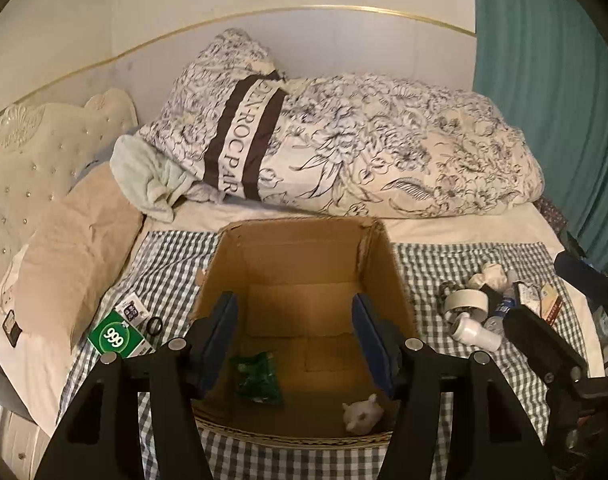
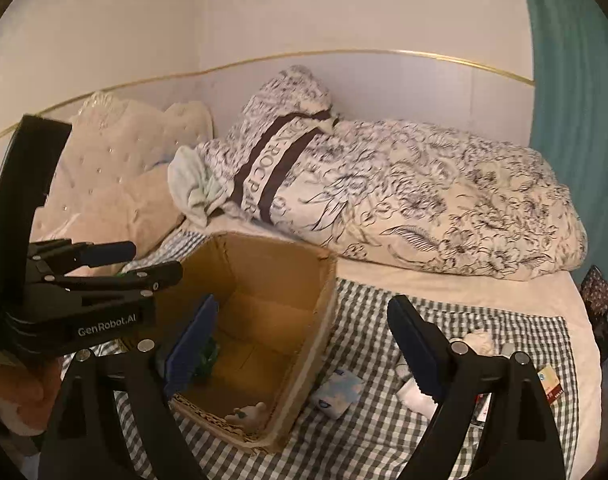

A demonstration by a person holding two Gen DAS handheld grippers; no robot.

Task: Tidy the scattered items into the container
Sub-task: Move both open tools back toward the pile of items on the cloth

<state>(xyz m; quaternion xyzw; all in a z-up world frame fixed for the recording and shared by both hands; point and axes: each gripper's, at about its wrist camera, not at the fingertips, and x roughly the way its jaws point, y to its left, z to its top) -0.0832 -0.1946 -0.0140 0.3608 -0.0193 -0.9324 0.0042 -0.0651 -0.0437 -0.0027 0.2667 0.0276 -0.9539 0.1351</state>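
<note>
Box (image 1: 304, 264) sits open on checked cloth (image 1: 444, 264) on bed; green packet (image 1: 257, 376) and small white figure (image 1: 362, 416) already lie inside. My left tool (image 1: 295, 344) hangs over box, jaws apart, nothing between. My right tool (image 2: 304, 356) spread wide, empty, over box's right rim. I judge next pick lies in right pile: tape roll (image 1: 466, 300), white bottle (image 1: 476, 330), crumpled tissue (image 1: 492, 274). I'd approach from above, straddle one item only, close across narrow side. Green 999 box (image 1: 117, 338) left of box suits my left tool.
</note>
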